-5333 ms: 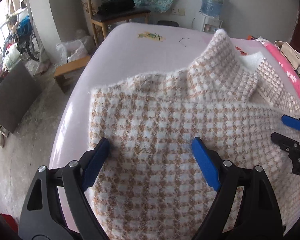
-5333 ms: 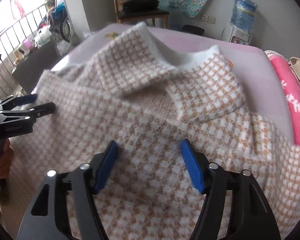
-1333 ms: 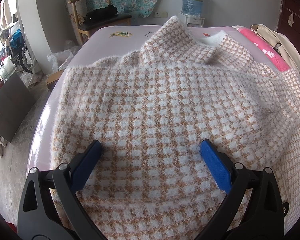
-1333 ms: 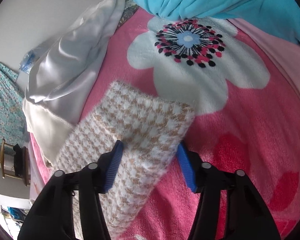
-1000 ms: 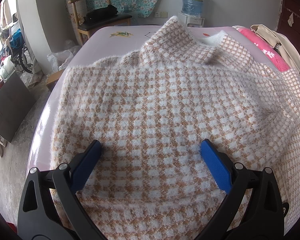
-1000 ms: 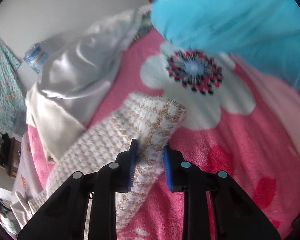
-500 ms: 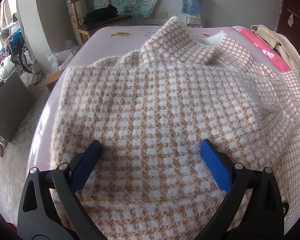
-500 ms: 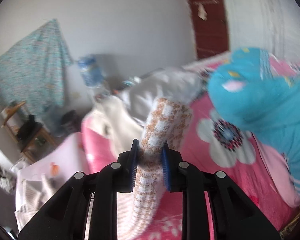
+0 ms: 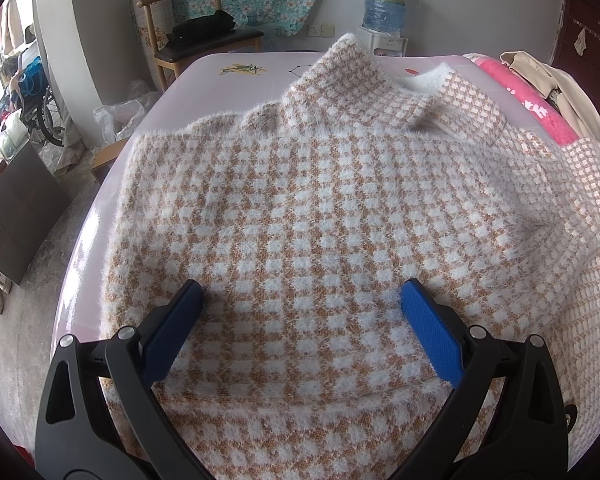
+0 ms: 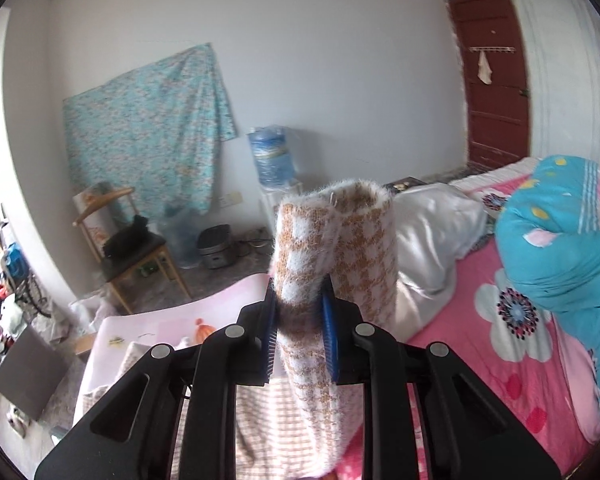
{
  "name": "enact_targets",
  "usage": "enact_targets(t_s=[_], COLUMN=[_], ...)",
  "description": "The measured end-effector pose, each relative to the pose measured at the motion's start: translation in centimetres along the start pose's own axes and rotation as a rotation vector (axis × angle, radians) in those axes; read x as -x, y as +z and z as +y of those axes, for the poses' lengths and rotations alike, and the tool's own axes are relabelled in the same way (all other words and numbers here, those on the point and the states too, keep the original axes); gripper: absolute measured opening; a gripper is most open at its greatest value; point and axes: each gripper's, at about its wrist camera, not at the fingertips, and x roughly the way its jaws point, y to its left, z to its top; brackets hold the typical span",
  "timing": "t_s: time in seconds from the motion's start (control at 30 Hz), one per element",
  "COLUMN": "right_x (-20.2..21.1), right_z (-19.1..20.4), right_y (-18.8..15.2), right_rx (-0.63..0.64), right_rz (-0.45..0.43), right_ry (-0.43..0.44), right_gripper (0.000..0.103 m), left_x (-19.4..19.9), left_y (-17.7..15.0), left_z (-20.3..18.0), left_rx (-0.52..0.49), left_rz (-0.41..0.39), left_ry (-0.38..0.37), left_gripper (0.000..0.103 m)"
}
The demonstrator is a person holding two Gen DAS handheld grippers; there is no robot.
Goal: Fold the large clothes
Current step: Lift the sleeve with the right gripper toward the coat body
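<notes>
Sweater [image 9: 324, 200], fuzzy knit, tan-and-white check: body spread flat on a pale pink table [image 9: 228, 76], collar end at the far side, hem nearest the left wrist camera. One sleeve [image 10: 340, 248] is lifted off the surface and stands up in the right wrist view, its open cuff uppermost.

Left gripper [image 9: 300, 312]: jaws wide apart, blue pads resting on or just above the sweater body near the hem; whether they touch the knit cannot be told. Nothing is pinched between them.

Right gripper [image 10: 300, 312]: jaws drawn close together and clamped on the raised sleeve, pads pressing the knit from both sides below the cuff.

Surroundings, left to right: wheelchair [image 9: 28, 100] by a bright window; dark flat panel [image 9: 16, 208] on the floor; wooden chair [image 9: 196, 36] with a black bundle on its seat; floral turquoise cloth [image 10: 148, 128] hung on the wall; water dispenser bottle [image 9: 384, 0]; pink flowered blanket [image 10: 508, 340] carrying a white garment [image 10: 432, 220] and a blue bundle [image 10: 560, 232]; dark red door [image 10: 496, 76].
</notes>
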Motion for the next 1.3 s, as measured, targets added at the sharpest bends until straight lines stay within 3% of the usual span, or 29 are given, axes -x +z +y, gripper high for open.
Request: enact_targets(t_s=[0.3,0.5,0.77,1.03,1.17,1.23,1.27,1.3], right_x=[1.3,1.7,0.1,-2.8,-4.7,-6.3,-7.0,-7.9], right_z=[7.0,10.0,13.7,20.3,25.5,28.3,29.4,30.2], right_y=[-1.3,-2.5,-3.8,-6.8,-10.6,-14.0,-15.5,-17.2], right_rx=[0.061,0.116,0.156,0.235,0.305,0.375,0.406,0.437], right_rz=[-0.02,-0.074,-0.051,0.018,0.104,0.227,0.301,0.387], right_ry=[0.1,0.109,0.17,0.299,0.417,0.521,0.578,0.637], right_gripper=[0.019,0.018,0.018,0.018,0.019,0.022,0.03,0.048], left_x=[-0.1,1.4,8.9,15.1,16.7,16.7,16.8,16.6], left_y=[0.0,0.4,0.9,-3.1,-4.0,-4.1,-4.3,-4.2], left_z=[0.1,1.2,4.6,9.7,10.7,10.9,11.1,11.0], left_rx=[0.001,0.047,0.1,0.15,0.156,0.162,0.166,0.168], left_rz=[-0.001,-0.038,-0.142,-0.189,-0.215,-0.208,-0.203,-0.2], left_ry=[0.0,-0.013,-0.057,-0.103,-0.11,-0.136,-0.15,-0.171], left_gripper=[0.096,0.096,0.096,0.095,0.095,0.095,0.095,0.095])
